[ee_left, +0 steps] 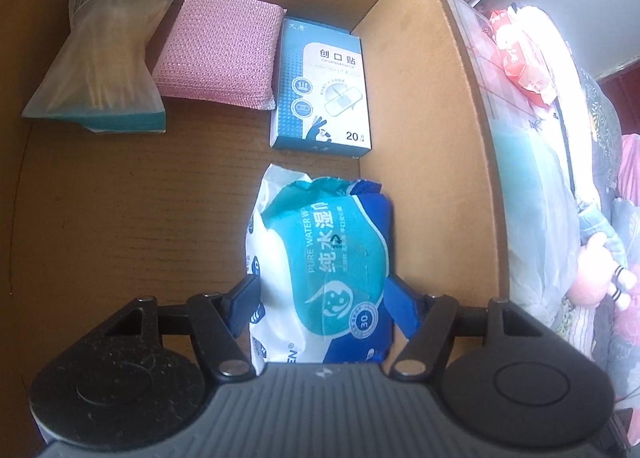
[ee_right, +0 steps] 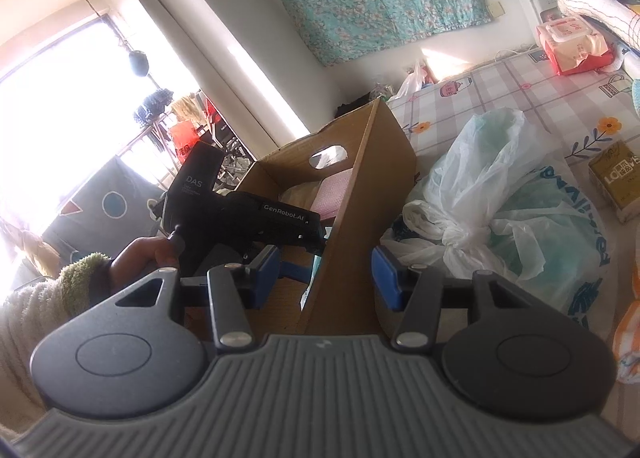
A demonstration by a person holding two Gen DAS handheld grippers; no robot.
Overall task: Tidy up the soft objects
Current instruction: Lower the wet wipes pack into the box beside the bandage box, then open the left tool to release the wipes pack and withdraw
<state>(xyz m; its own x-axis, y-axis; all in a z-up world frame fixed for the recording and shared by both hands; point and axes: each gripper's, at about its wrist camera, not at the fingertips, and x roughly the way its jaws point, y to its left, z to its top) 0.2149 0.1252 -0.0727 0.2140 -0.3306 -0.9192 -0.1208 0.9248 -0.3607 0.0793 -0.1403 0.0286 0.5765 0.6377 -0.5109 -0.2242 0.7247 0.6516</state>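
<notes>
Left tool (ee_left: 320, 298) grips wipes pack (ee_left: 320, 258) (lengthwise, pointing away).

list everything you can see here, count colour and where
box: 1, brown cardboard, on the bed
wipes pack: 1, blue, teal and white, in the box by its right wall, between the left gripper's fingers
plaster box: 1, blue and white, in the box beyond the wipes
sponge: 1, pink, at the box's far wall
swab bag: 1, clear, far left corner
plastic bag: 1, white and teal, on the bed right of the box
red pack: 1, far end of the bed
yellow carton: 1, right edge of the bed
left gripper: shut on the wipes
right gripper: open, straddling the box wall
</notes>
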